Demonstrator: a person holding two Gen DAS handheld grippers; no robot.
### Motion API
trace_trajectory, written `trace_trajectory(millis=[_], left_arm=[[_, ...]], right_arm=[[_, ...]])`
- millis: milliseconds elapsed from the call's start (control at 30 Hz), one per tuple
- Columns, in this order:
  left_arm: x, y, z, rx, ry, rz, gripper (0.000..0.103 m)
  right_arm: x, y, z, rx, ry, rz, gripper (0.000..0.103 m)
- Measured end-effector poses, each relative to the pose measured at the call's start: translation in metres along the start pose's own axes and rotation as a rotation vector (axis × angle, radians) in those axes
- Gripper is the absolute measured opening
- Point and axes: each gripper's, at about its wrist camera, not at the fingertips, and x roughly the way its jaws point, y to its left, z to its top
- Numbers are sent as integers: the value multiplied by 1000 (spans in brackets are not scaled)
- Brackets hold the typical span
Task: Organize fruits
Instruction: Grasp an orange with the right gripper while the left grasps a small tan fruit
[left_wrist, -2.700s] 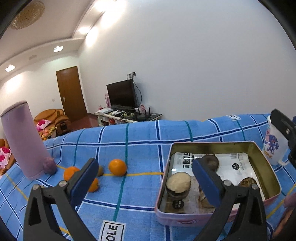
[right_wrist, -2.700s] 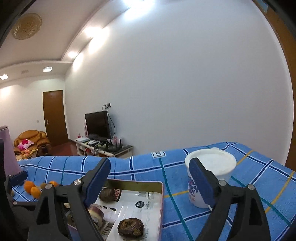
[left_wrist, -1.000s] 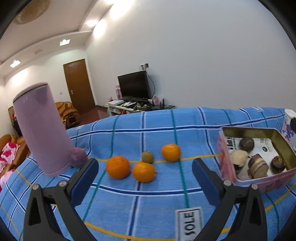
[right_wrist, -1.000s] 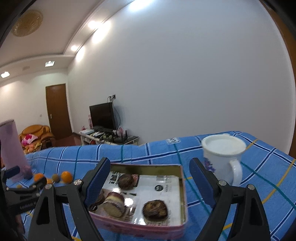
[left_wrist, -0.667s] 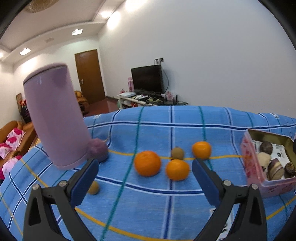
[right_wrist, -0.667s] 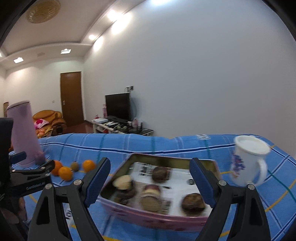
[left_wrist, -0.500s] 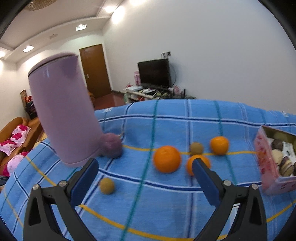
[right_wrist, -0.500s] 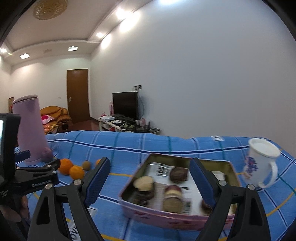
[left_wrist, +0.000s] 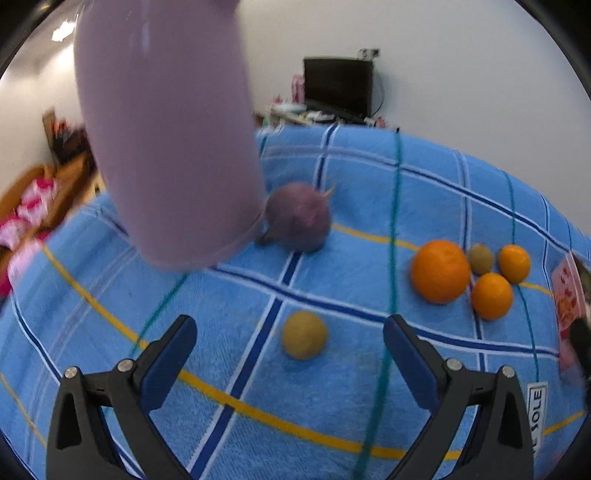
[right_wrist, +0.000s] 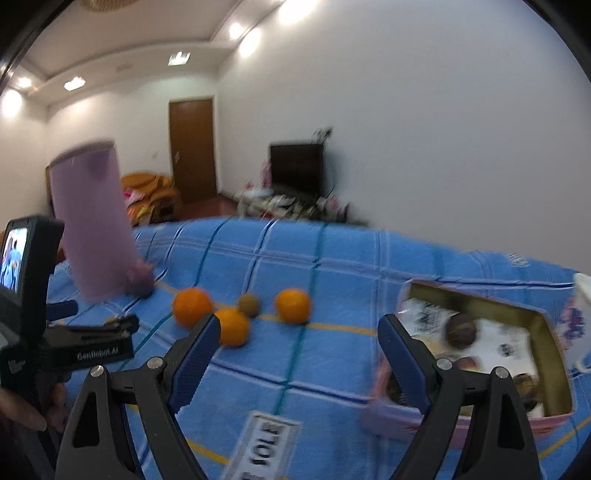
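Fruit lies scattered on a blue checked cloth over the worktop: a small yellow fruit alone in front, three oranges and a kiwi bunched to the right, and a purple fruit touching the foot of a tall lilac flask. The left gripper hangs over the yellow fruit, fingers spread wide and empty with the fruit between them in view, which suggests this loose piece is the next pick. The right gripper, fingers also spread and holding nothing, points toward the oranges from the other side, beside a pink tin of dark round pieces on printed paper; the tin may be where the fruit is meant to go. A white patterned mug stands at its far edge. The cloth label reads "SOLE"; the left gripper's body carries "GenRobot.AI". Print in the tin is too blurred to read.
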Motion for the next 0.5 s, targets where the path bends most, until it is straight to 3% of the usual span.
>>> trace_trajectory(millis=[267, 400, 500], left_arm=[[14, 13, -1, -53, 48, -36, 90], [14, 22, 1, -66, 36, -29, 73], [15, 21, 2, -48, 30, -42, 60]], right_arm=[[61, 27, 7, -8, 197, 59, 88], [86, 31, 8, 10, 280, 80, 88], [98, 37, 11, -1, 319, 89, 76]])
